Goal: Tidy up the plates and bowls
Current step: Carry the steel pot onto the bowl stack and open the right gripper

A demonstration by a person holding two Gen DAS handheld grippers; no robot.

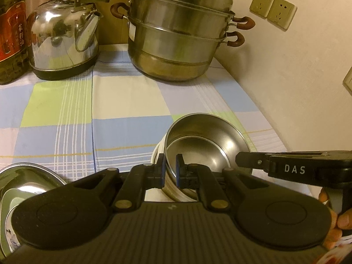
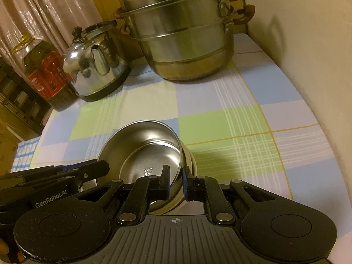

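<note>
Gripping steel bowl (image 1: 204,145), both claws

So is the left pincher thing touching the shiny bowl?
Touching. In the left wrist view the left gripper pinches the steel bowl rim, one finger on each side of it.

This is a home kitchen. A big steamer pot (image 1: 178,33), a shiny kettle (image 1: 63,35) and a bottle of cooking oil (image 1: 11,28) stand on a tabletop (image 1: 123,101) with a checked cloth, near wall sockets (image 1: 272,8).
</note>
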